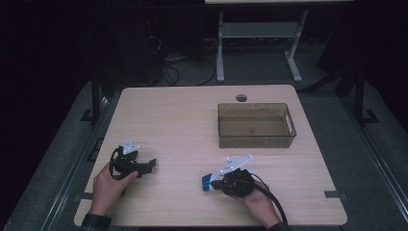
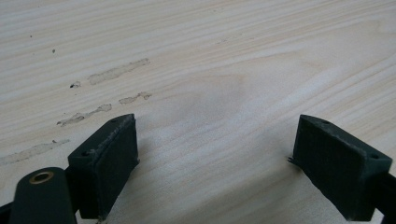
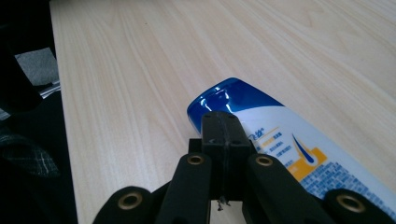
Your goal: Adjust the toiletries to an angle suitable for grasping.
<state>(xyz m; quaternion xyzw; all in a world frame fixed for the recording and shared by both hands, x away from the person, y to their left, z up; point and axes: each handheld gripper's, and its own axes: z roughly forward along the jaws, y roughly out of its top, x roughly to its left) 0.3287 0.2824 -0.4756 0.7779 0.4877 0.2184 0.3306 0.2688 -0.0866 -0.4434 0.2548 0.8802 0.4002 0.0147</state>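
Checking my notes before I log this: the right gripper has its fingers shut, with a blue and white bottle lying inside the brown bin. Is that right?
Not quite: the bottle lies on the table beside the right gripper, not in the brown bin. The high view shows this. The fingers are shut, as the right gripper view shows.

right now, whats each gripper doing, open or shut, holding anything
left gripper: open, nothing between its jaws, just bare table.
right gripper: shut, jaws pressed together with nothing between them; the white and blue bottle lies right beside them.

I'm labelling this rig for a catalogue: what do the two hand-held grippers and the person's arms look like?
Both are black. The left hand-held gripper has blocky pads and brass-coloured pivot rivets; the right hand-held gripper has the same rivets and trails a black cable. Each carries a pale three-cornered plate. A dark band sits at the left wrist.
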